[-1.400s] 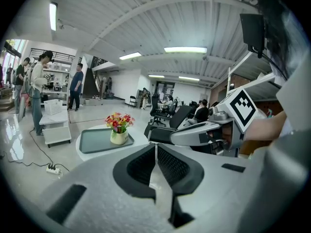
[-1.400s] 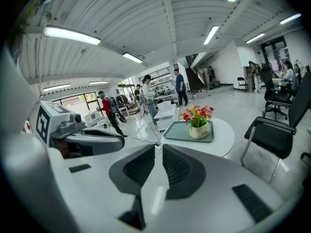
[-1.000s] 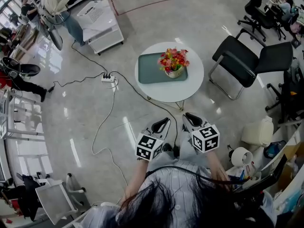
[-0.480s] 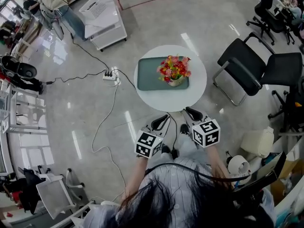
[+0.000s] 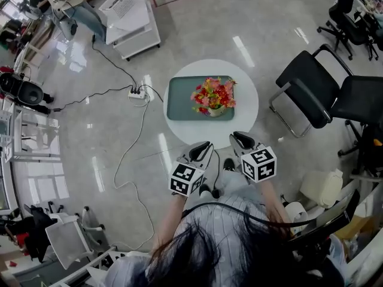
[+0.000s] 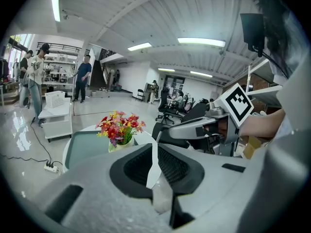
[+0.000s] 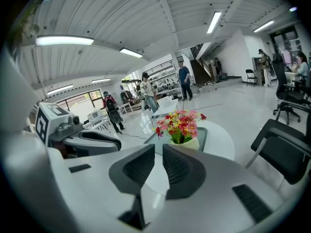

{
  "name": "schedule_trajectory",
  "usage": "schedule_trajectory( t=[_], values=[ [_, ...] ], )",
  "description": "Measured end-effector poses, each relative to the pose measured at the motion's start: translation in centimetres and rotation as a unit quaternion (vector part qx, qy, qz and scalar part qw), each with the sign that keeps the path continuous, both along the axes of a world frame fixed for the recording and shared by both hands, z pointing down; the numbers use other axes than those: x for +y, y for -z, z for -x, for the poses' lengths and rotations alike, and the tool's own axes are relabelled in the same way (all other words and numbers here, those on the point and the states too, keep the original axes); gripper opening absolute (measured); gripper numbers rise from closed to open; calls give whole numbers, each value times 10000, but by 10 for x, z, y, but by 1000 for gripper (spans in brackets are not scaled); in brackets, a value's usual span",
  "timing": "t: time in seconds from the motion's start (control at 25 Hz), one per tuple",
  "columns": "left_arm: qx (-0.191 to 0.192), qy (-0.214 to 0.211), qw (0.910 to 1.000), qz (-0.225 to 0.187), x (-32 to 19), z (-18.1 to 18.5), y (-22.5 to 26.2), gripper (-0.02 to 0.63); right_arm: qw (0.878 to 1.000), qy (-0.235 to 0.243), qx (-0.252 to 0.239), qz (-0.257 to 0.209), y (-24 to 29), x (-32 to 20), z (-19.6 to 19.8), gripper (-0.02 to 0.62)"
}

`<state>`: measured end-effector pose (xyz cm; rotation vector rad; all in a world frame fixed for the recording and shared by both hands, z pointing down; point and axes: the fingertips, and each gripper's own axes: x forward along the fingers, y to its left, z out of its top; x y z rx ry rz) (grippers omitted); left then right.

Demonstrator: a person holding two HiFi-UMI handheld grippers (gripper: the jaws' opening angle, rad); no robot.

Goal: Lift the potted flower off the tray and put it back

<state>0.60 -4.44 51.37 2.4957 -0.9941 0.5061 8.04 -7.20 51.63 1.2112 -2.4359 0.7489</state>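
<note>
Jaws closed on nothing, the left gripper (image 5: 205, 147) and right gripper (image 5: 237, 137) hang by the near edge of the round counter (image 5: 246, 109) in the head view, the potted flower (image 5: 212, 95) standing on the tray (image 5: 179, 94); both gripper views show it ahead, untouched.

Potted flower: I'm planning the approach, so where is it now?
In the head view, the potted flower stands at the right end of the green tray on the round white table, left of the black chair.
</note>
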Motion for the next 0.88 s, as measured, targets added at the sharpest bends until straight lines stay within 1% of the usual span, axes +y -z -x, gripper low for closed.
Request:
schedule_trajectory(
  t=[0.16,0.36,0.52,0.72,0.88],
  values=[
    [-51,95,9999,51,-13,-7,-4,26,9999,134,-32,51,-5,-14,-5,66],
    [-117,384,9992,14,-28,-11,-6,26,9992,386,-47,127,-13,-23,-7,66],
    [-111,537,9985,31,-40,-14,-8,26,9980,603,-18,172,-19,-28,-8,66],
    [-166,571,9982,106,-47,-23,-15,26,9963,826,16,229,-26,-32,-9,66],
    [-226,599,9979,79,-52,-25,-14,26,9957,884,9,263,-29,-35,-11,66]
  ],
)
